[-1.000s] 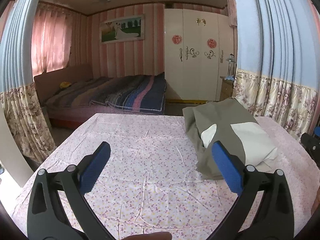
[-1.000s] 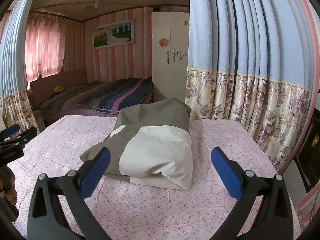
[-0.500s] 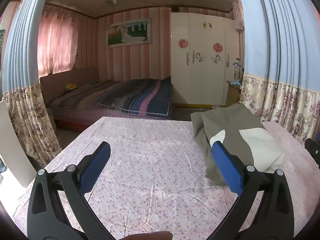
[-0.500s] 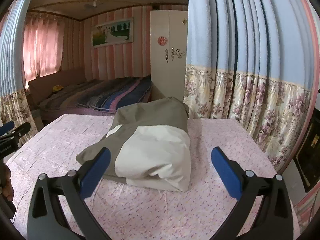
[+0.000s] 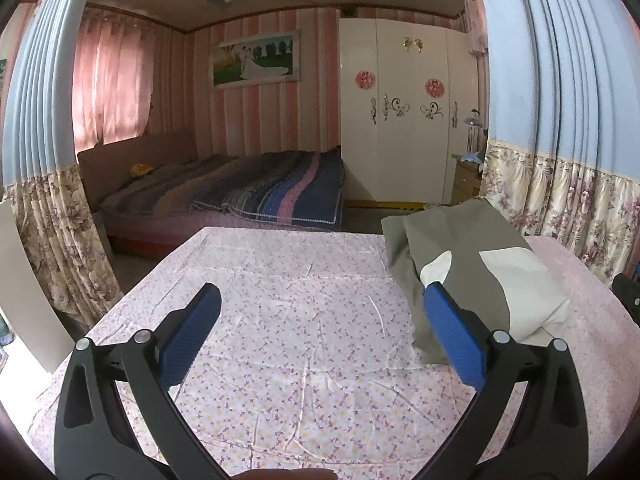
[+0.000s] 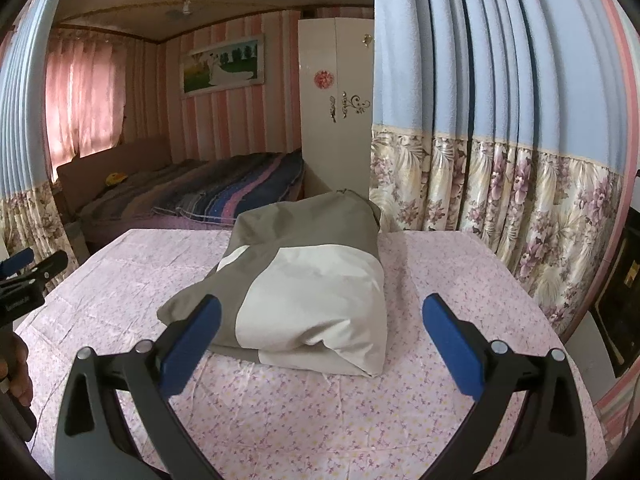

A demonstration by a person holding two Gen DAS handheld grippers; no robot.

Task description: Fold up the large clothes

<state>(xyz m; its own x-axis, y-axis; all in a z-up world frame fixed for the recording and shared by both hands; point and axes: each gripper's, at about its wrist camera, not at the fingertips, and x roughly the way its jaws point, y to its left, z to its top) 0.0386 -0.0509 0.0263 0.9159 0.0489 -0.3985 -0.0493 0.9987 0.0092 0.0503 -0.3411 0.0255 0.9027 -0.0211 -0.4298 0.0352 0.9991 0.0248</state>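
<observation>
Pink stripes are running down the bedroom walls, and we are standing over a table (image 5: 280, 320) with a pink flowery cloth on it

From our left wrist camera, we are looking past our left gripper (image 5: 320, 326). Its two blue fingers (image 5: 188, 336) are standing wide apart and are holding nothing. The folded garment (image 5: 472, 264) is lying on the right side of the table, near the far edge. It is just past our right-side blue finger, and we cannot tell if they are touching. A bed (image 5: 240, 192) and a white wardrobe (image 5: 400, 120) are sitting far behind

From our right wrist camera, we are seeing our right gripper (image 6: 320, 326) hanging over the near part of the table (image 6: 360, 420). Its fingers (image 6: 452, 344) are spread wide too, with nothing between them. The folded garment (image 6: 312, 288) is lying right in front, between the two fingers but a bit beyond them. Our left gripper (image 6: 24, 276) is peeking in at the left edge

The garment is looking like a puffy bundle, grey-green with a big cream patch. It is looking thick and soft, and one grey corner is sticking out on the left side

We are thinking the fold looks almost done. If we bump the bundle with a finger, the puffy layers could spring open. If we grab only the top layer, it could slide off and undo our fold
</observation>
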